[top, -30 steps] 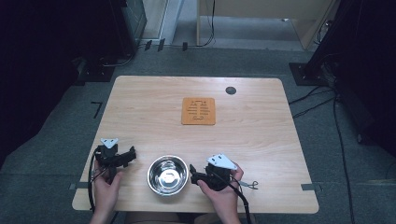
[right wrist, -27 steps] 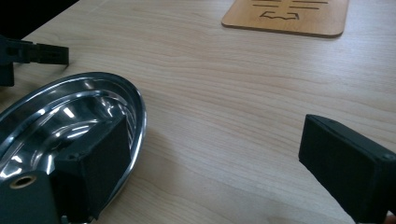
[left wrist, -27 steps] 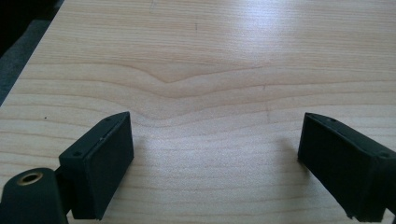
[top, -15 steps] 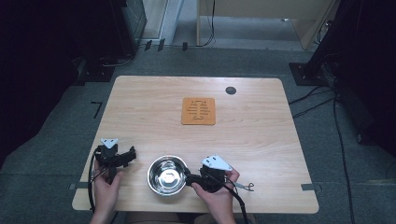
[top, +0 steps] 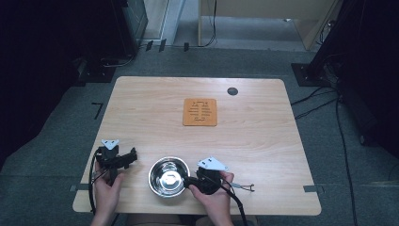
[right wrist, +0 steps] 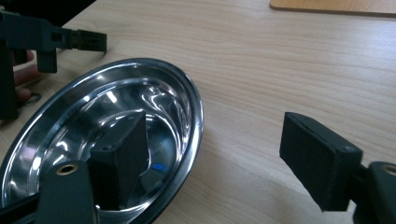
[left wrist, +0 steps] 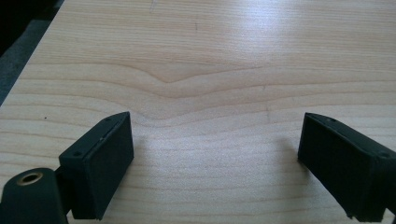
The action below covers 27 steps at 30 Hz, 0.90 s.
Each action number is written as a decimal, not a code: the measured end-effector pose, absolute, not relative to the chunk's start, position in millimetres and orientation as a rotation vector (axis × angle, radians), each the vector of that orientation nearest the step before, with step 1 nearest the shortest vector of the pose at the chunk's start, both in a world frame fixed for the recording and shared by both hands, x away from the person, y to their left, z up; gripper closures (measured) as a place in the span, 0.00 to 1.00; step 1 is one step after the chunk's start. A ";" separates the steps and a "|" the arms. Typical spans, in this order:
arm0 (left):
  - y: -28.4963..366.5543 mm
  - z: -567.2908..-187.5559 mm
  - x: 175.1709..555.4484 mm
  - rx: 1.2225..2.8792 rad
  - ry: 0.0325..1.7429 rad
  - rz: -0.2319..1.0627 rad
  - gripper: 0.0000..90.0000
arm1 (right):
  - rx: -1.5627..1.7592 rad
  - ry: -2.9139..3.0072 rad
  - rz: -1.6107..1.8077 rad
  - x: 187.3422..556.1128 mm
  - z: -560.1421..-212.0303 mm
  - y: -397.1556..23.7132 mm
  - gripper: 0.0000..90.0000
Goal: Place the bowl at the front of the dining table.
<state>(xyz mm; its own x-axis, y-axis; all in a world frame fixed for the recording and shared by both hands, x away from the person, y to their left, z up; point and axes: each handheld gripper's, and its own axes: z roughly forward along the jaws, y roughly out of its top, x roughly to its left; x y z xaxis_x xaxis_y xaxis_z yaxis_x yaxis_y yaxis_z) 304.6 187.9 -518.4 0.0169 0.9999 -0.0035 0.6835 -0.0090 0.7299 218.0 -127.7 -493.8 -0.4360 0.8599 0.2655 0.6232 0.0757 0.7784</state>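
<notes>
A shiny steel bowl (top: 169,176) stands near the table's front edge, between my two hands. My right gripper (top: 187,181) reaches it from the right and straddles its right rim. In the right gripper view one jaw hangs inside the bowl (right wrist: 70,121) and the other stands outside over the wood, so my right gripper (right wrist: 215,135) is open, its pads apart from the rim. Its jaws have just been closing with the rim between them. My left gripper (top: 132,157) rests left of the bowl; its jaws (left wrist: 215,140) are wide open over bare wood.
An orange mat (top: 200,112) with dark slots lies at the middle of the wooden table (top: 263,141). A small dark round spot (top: 232,91) sits near the far edge. Dark floor and cables surround the table.
My right gripper has shifted a little left onto the bowl's rim, and its jaws have drawn closer together. The left gripper and the bowl stay where they were.
</notes>
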 end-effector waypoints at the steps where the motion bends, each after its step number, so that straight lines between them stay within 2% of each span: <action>1: 188.0 -518.4 304.7 1.749 1.722 0.743 0.11 | 1.490 2.098 1.287 217.9 -494.3 -126.3 0.28; 13: 187.8 -518.5 304.6 1.748 1.721 0.742 0.11 | 1.540 2.139 1.156 229.2 -504.9 -121.2 0.37; 16: 187.9 -518.5 304.7 1.750 1.720 0.743 0.11 | 1.540 2.176 1.207 232.8 -506.1 -121.7 0.51; 18: 187.9 -518.5 304.6 1.749 1.720 0.743 0.11 | 1.557 2.185 1.205 235.3 -507.0 -120.1 0.56; 20: 187.9 -518.5 304.6 1.749 1.720 0.743 0.11 | 1.550 2.223 1.221 238.2 -509.0 -118.5 0.65; 23: 187.9 -518.5 304.6 1.749 1.720 0.743 0.11 | 1.554 2.277 1.232 241.8 -513.0 -116.9 0.70; 24: 187.9 -518.4 304.6 1.749 1.720 0.742 0.11 | 1.560 2.290 1.257 243.6 -514.7 -115.4 0.80; 27: 187.9 -518.5 304.7 1.749 1.720 0.742 0.11 | 1.550 2.296 1.282 246.3 -513.4 -112.5 0.89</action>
<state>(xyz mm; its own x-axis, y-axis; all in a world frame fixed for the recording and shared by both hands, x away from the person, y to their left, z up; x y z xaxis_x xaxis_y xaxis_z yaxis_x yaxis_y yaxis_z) 304.7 187.9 -518.5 0.0184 0.9998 -0.0039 0.6832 -0.0097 0.7302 246.3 -112.5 -513.4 -0.4816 0.7996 0.3588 0.7249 0.1333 0.6759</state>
